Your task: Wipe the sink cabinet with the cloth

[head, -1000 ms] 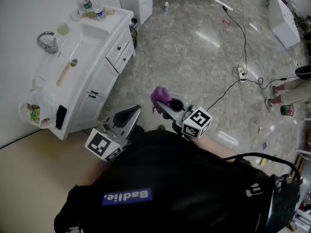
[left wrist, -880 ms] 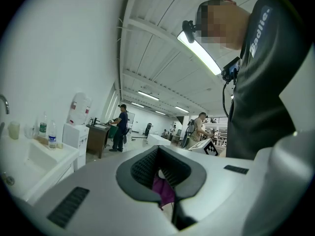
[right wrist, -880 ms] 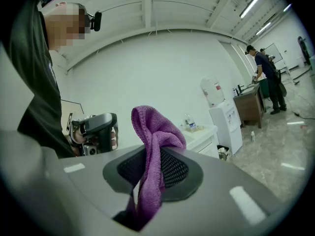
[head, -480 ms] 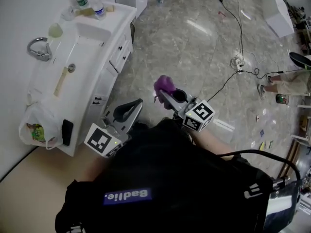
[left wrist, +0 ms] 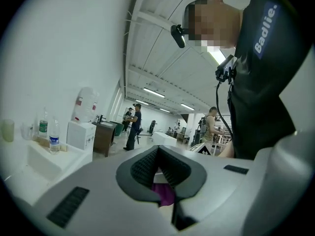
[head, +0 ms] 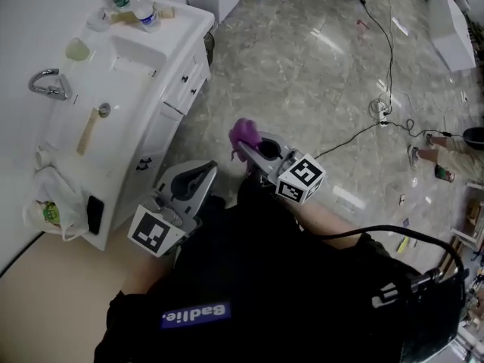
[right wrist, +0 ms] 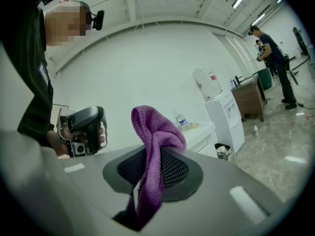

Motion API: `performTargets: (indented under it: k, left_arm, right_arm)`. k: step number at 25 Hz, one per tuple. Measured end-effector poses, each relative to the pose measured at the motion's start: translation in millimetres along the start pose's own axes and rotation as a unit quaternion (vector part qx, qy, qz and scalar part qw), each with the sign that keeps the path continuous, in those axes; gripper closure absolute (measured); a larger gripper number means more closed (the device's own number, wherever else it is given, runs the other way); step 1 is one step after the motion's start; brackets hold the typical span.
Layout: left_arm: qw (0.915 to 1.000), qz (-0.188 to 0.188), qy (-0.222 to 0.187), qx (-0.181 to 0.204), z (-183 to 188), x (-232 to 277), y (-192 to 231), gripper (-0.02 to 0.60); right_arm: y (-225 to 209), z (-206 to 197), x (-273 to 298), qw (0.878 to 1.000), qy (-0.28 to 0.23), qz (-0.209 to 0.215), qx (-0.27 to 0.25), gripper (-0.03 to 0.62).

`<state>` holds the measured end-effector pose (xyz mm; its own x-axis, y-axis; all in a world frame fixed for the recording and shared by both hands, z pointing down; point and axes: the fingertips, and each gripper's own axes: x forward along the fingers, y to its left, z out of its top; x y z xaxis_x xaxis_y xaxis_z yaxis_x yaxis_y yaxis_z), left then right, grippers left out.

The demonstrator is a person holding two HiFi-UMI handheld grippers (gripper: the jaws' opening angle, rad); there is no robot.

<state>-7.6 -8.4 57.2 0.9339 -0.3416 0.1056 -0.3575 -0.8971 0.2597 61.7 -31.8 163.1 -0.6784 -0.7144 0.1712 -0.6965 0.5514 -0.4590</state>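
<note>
The white sink cabinet (head: 172,97) stands at the upper left of the head view, with its basin and drawers toward me. My right gripper (head: 255,150) is held over the floor to the right of the cabinet, shut on a purple cloth (head: 243,132). In the right gripper view the cloth (right wrist: 153,130) sticks up from the closed jaws, and the cabinet (right wrist: 203,132) is behind it. My left gripper (head: 198,178) hangs lower left of the right one, shut and holding nothing. Neither gripper touches the cabinet.
Two water bottles (head: 145,15), a cup (head: 76,49) and a faucet (head: 47,86) are on the countertop. A plastic bag (head: 47,206) hangs at the cabinet's near end. Cables (head: 386,109) lie on the marble floor. A water dispenser (right wrist: 216,107) and a bin (right wrist: 222,151) stand beyond the cabinet.
The view has shifted, so the cabinet sits further left. Both grippers have moved slightly left. The right gripper still holds the cloth.
</note>
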Motion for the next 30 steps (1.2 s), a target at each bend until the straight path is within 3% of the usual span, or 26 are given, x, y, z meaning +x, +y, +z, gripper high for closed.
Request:
performTargets:
  k: [6, 12, 18, 30]
  left_arm:
    - [0.9987, 0.047, -0.006, -0.018, -26, 56, 39, 0.576]
    - [0.9996, 0.028, 0.006, -0.006, -75, 85, 76, 0.577]
    - [0.9996, 0.026, 0.004, 0.011, -151, 94, 126, 0.577]
    - [0.9999, 0.003, 0.006, 0.010, -319, 112, 192, 0.577]
  right_arm:
    - [-83, -17, 18, 1.000, 0.017, 0.016, 0.008, 0.523]
    - [-150, -59, 59, 1.000, 0.010, 0.005, -0.004, 0.523]
    - [-219, -124, 121, 1.000, -0.001, -0.015, -0.027, 0.523]
    - [-345, -236, 221, 0.996, -0.033, -0.047, -0.075, 0.523]
